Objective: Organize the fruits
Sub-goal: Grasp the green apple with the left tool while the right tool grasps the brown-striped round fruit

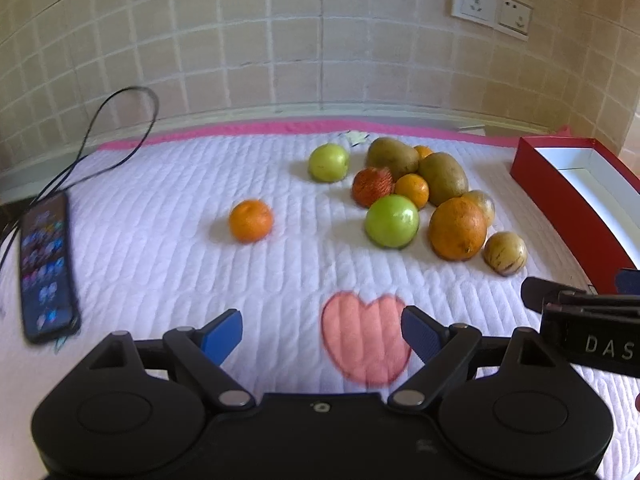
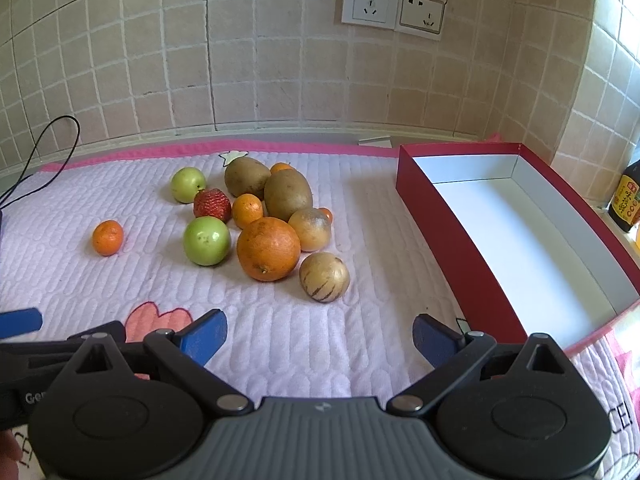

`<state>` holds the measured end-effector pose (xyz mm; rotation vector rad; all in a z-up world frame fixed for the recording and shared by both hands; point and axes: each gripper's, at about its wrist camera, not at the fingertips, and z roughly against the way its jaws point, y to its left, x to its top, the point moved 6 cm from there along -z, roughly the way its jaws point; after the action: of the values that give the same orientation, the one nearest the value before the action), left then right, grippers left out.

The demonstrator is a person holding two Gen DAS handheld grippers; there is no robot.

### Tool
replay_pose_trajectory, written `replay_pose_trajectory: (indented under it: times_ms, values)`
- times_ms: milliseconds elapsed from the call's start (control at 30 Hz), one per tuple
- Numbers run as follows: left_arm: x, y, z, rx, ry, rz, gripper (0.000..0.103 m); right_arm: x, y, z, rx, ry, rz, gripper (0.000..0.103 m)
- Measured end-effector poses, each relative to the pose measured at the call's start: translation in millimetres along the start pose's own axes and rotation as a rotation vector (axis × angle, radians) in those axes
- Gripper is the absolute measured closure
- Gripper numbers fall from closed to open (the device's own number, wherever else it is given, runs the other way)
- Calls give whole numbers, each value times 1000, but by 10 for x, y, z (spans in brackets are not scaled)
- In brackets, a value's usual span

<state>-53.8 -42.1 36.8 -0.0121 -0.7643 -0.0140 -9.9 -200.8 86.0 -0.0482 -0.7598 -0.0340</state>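
A pile of fruit lies on the white quilted mat (image 2: 320, 340): a big orange (image 2: 268, 249), two green apples (image 2: 206, 241) (image 2: 188, 184), a strawberry (image 2: 212, 204), two brown kiwis (image 2: 288, 194), two striped yellow melons (image 2: 324, 277), small tangerines (image 2: 247, 211). One tangerine (image 2: 107, 237) lies apart on the left. An empty red box (image 2: 460, 240) with a white inside stands at the right. My left gripper (image 1: 322, 334) is open and empty, short of the pile (image 1: 400, 200). My right gripper (image 2: 320, 334) is open and empty, between the pile and the box.
A phone (image 1: 46, 268) with a black cable (image 1: 120, 136) lies at the mat's left edge. A tiled wall with sockets (image 2: 392, 6) stands behind. A dark sauce bottle (image 2: 628, 200) stands right of the box. The right gripper's body shows in the left wrist view (image 1: 588, 320).
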Motion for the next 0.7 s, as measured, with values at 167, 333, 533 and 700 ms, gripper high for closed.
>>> replay_pose_trajectory:
  times_ms: [167, 333, 533, 700]
  values:
    - [321, -62, -302, -72, -33, -63, 1, 142, -69, -278, -7, 8, -4, 13]
    - [548, -155, -646, -150, -14, -97, 15, 261, -76, -549, 18, 27, -10, 22]
    - [626, -329, -869, -264, 14, -133, 28, 330, -88, -766, 36, 63, -20, 30]
    - [626, -404, -1009, -305, 49, -136, 38, 309, -139, -896, 45, 93, -43, 37]
